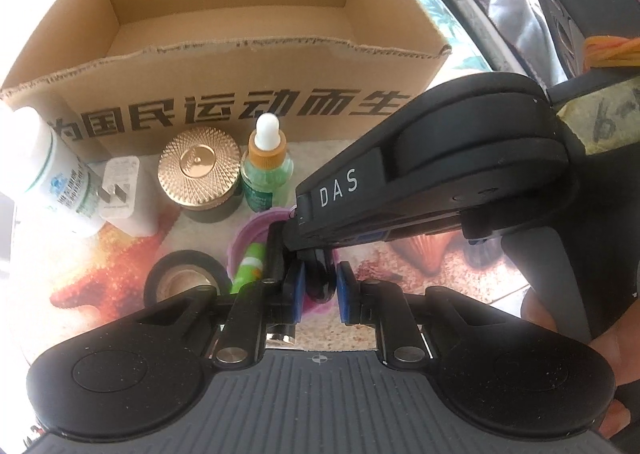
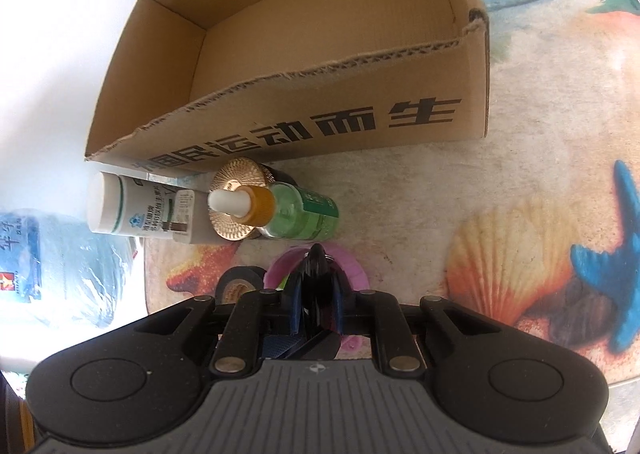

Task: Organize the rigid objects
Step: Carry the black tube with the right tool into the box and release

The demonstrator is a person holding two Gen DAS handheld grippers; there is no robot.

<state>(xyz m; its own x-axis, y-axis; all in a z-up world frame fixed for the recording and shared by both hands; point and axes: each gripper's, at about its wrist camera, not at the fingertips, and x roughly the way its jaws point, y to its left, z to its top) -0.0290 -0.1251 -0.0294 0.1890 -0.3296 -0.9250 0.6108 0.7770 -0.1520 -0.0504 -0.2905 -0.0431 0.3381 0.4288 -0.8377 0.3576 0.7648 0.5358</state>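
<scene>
The left tool (image 1: pixel 320 286) has its blue pads (image 1: pixel 295 286) set a little apart, flanking a glossy black rounded object (image 1: pixel 320 280) without clearly pressing on it. That object sits in a pink plastic cup (image 1: pixel 246 238) lying on the beach-print counter (image 1: pixel 400 270). The right tool (image 2: pixel 316 314) reaches in from the right of the left wrist view, its jaws nearly closed on the same black object; from its own camera the object's long axis runs away from the lens, with the narrow tip pointing toward the open brown cardboard box (image 2: pixel 280 54). Whether the pads truly pinch it I cannot tell.

A green stick with a white band (image 1: pixel 250 264) lies in the cup, its long axis slanting from lower left to upper right. Left of the cup rests a flat roll of black tape (image 1: pixel 182 278). Behind them, near the box's printed front wall, stand a green glass dropper bottle with an orange collar (image 1: pixel 266 170), upright, a dark jar with a gold patterned lid (image 1: pixel 200 170), a white plug adapter (image 1: pixel 120 190) with prongs facing up, and a white pill bottle (image 1: pixel 52 174), upright.
</scene>
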